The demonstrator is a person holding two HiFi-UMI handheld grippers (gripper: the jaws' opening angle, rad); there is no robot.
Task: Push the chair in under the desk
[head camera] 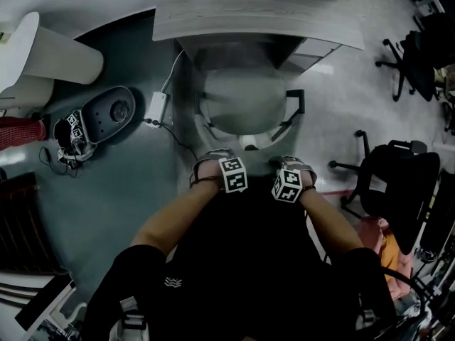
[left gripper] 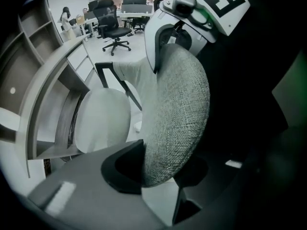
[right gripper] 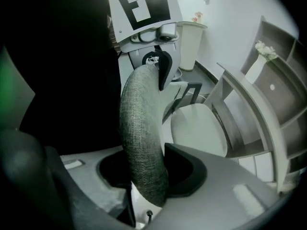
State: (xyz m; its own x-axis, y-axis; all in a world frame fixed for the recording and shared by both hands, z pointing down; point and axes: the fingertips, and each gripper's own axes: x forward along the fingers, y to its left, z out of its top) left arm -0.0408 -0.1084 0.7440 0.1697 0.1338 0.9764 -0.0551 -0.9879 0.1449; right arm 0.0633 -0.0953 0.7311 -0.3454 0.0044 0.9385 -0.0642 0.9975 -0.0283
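At the near backrest [left gripper: 177, 114], your left gripper [left gripper: 159, 169] and right gripper [right gripper: 151, 174] clamp it; pushing unevenly could swing an armrest [head camera: 296, 102] into the desk [head camera: 249, 21].

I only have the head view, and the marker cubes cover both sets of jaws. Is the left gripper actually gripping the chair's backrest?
Observer: Yes. In the left gripper view, the left gripper has its jaws closed on the top edge of the grey fabric backrest.
Operator: And the right one?
Observer: Same. The right gripper pinches the backrest edge between its jaws in its own view, with the white seat beyond it, up against the desk.
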